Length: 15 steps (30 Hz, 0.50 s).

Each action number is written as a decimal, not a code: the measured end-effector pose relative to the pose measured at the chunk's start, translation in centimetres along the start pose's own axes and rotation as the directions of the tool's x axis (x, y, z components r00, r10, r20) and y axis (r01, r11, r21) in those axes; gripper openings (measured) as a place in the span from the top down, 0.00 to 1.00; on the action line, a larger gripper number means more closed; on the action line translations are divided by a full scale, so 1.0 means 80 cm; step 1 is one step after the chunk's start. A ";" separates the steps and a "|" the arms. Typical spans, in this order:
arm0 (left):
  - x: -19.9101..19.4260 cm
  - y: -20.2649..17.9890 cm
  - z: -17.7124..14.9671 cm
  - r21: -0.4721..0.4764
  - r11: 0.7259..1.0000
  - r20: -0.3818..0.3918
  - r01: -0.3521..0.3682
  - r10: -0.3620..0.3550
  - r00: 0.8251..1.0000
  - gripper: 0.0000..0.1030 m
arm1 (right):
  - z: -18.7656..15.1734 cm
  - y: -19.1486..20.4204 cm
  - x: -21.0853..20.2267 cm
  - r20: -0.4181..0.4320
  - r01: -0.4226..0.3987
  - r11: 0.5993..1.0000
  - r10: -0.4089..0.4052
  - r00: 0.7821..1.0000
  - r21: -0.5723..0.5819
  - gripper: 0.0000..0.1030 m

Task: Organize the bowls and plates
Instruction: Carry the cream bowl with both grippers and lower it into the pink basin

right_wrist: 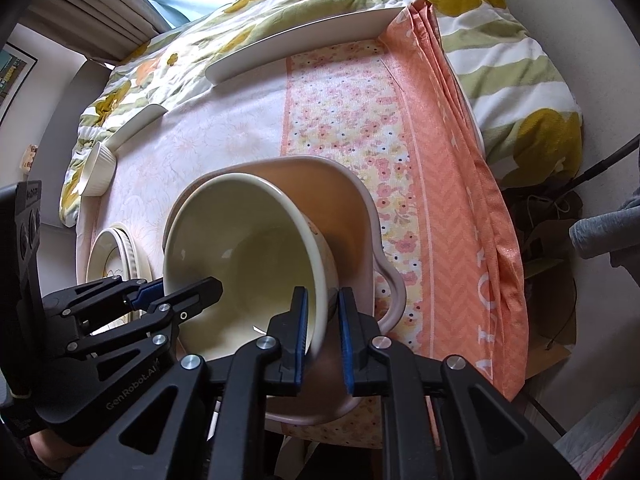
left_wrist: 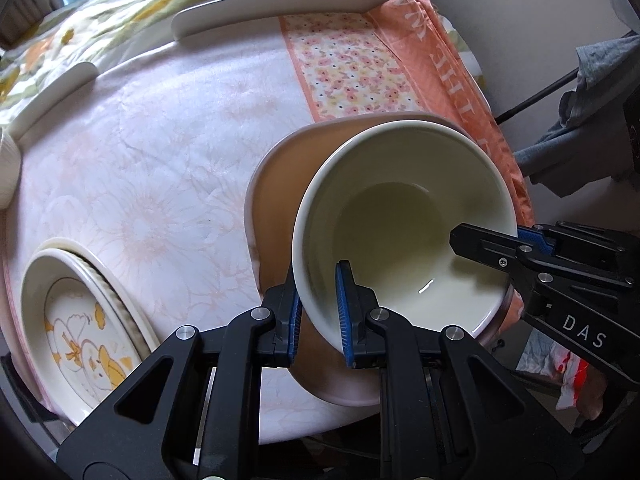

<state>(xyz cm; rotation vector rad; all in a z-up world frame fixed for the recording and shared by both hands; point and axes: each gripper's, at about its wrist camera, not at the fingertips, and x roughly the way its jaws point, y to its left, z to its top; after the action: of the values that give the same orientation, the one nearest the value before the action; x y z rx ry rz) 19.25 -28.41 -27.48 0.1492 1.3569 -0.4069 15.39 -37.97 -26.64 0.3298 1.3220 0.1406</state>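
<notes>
Both grippers pinch one cream bowl point(left_wrist: 400, 216): the left gripper point(left_wrist: 318, 312) closes its fingers on the near rim, the right gripper point(right_wrist: 322, 332) clamps the opposite rim. The bowl tilts, mouth facing the cameras, over a pink dish point(right_wrist: 352, 208) near the desk's right edge. Two stacked plates point(left_wrist: 84, 320) sit at the near left corner, one ribbed cup point(right_wrist: 98, 170) at the left edge. Open cloth point(left_wrist: 168, 152) lies between.

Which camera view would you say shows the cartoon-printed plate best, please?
The left wrist view: the cartoon-printed plate lies near, its orange figures plain to see. In the right wrist view only its rim shows, behind the left gripper.
</notes>
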 end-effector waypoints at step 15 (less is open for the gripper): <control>-0.007 -0.006 -0.004 0.022 1.000 0.017 -0.004 0.003 1.000 0.86 | 0.003 -0.006 -0.010 0.011 0.009 1.000 -0.009 1.000 -0.002 0.85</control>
<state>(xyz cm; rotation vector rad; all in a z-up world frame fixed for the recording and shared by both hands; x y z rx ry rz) 18.69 -28.67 -26.90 0.1661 1.3355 -0.4193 15.42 -38.70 -25.99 0.3221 1.3125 0.1325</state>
